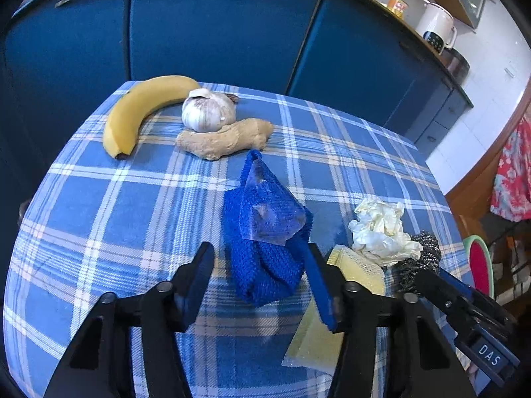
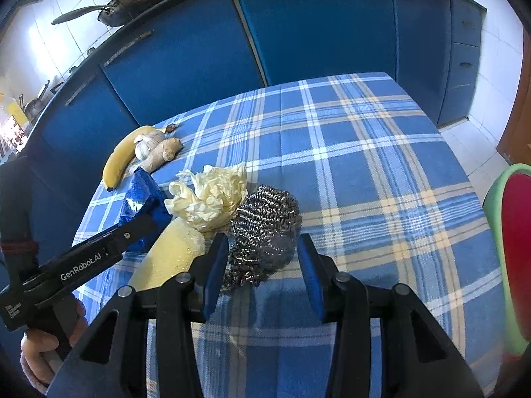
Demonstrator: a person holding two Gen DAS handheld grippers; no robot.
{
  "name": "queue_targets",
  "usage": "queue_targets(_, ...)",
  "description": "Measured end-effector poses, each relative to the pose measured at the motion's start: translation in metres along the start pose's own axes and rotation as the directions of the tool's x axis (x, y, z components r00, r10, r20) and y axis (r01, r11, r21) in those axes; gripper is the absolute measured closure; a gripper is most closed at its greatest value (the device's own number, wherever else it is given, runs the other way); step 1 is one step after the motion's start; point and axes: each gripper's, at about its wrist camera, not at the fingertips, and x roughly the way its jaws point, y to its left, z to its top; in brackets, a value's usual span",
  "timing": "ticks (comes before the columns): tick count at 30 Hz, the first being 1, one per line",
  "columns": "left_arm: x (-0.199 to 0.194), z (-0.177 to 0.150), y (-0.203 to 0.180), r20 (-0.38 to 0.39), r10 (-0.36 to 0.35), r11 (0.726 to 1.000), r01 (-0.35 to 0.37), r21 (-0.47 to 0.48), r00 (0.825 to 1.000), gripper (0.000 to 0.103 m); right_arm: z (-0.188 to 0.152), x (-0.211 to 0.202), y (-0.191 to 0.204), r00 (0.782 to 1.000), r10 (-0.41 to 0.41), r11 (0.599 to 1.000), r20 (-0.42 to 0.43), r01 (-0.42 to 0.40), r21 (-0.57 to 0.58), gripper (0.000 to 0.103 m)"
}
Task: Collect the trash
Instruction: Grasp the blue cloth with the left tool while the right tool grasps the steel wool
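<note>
A crumpled cream tissue (image 1: 381, 230) lies on the plaid tablecloth (image 1: 109, 219), against a steel wool scourer (image 1: 423, 258) and a yellow sponge (image 1: 356, 270). A blue knitted cloth (image 1: 265, 248) with a clear plastic scrap (image 1: 270, 212) on it stands between my left gripper's (image 1: 260, 258) open fingers. In the right wrist view my right gripper (image 2: 264, 252) is open, its fingers on either side of the scourer (image 2: 265, 225). The tissue (image 2: 209, 195), sponge (image 2: 172, 258) and blue cloth (image 2: 142, 199) sit to its left.
A banana (image 1: 139, 112), a garlic bulb (image 1: 207, 109) and a ginger root (image 1: 225, 137) lie at the table's far left. Blue cabinets (image 1: 215, 23) stand behind. A green-rimmed red chair (image 2: 514, 248) stands at the right edge. My left gripper's body (image 2: 83, 258) crosses the right view's lower left.
</note>
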Motion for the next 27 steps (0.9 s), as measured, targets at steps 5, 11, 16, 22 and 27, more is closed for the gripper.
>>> queue_targets(5, 0.001, 0.0, -0.001, 0.005, -0.009, 1.0, 0.009, 0.005, 1.0, 0.07, -0.003, 0.007, 0.001, 1.0, 0.004, 1.0, -0.012, -0.004, -0.001, 0.058)
queue_targets(11, 0.0, -0.001, -0.002, 0.008, -0.014, 1.0, 0.014, 0.017, 1.0, 0.087, -0.004, 0.009, 0.0, 1.0, 0.022, 1.0, -0.02, -0.022, 0.014, 0.07)
queue_targets(16, -0.008, -0.001, -0.006, 0.023, -0.026, 0.999, 0.026, 0.029, 0.999, 0.092, -0.005, 0.001, 0.001, 0.999, 0.035, 0.999, 0.001, -0.035, 0.008, 0.08)
queue_targets(22, -0.029, -0.004, -0.013, 0.053, -0.039, 0.998, 0.037, 0.046, 0.998, 0.092, -0.007, -0.017, 0.0, 0.998, 0.052, 0.999, 0.031, -0.052, 0.001, 0.083)
queue_targets(27, -0.047, -0.008, -0.019, 0.078, -0.06, 0.997, 0.056, 0.046, 0.995, 0.092, -0.011, -0.038, -0.008, 0.997, 0.051, 0.998, 0.062, -0.053, 0.019, 0.083)
